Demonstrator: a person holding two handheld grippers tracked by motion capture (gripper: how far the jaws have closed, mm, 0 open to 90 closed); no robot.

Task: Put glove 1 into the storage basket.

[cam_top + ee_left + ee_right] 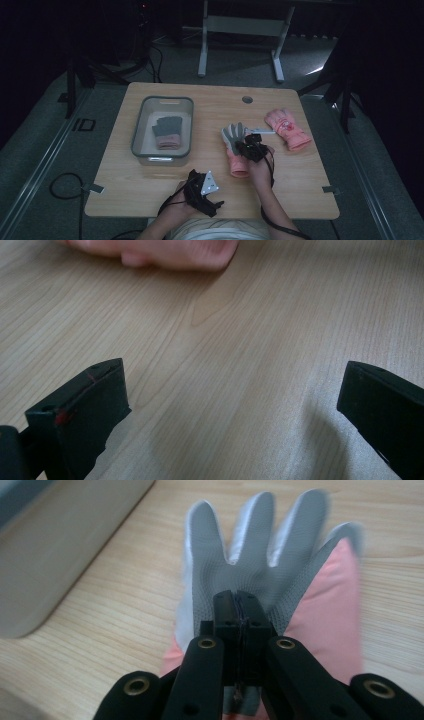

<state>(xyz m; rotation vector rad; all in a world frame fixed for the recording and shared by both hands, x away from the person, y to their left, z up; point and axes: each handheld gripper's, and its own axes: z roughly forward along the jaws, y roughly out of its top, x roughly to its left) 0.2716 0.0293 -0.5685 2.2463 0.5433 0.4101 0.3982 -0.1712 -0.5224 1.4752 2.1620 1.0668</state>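
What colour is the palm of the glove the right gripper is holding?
Grey with a dotted grip texture, on a pink glove; the right gripper view shows it best, pinched in the right gripper.

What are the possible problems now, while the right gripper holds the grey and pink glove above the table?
1. The right gripper pinches only a small fold of the grey and pink glove, so it may slip out on the way to the bin.
2. The glove's loose cuff hangs low and might catch the bin's rim.
3. The left gripper rests open on the table, too far to help.
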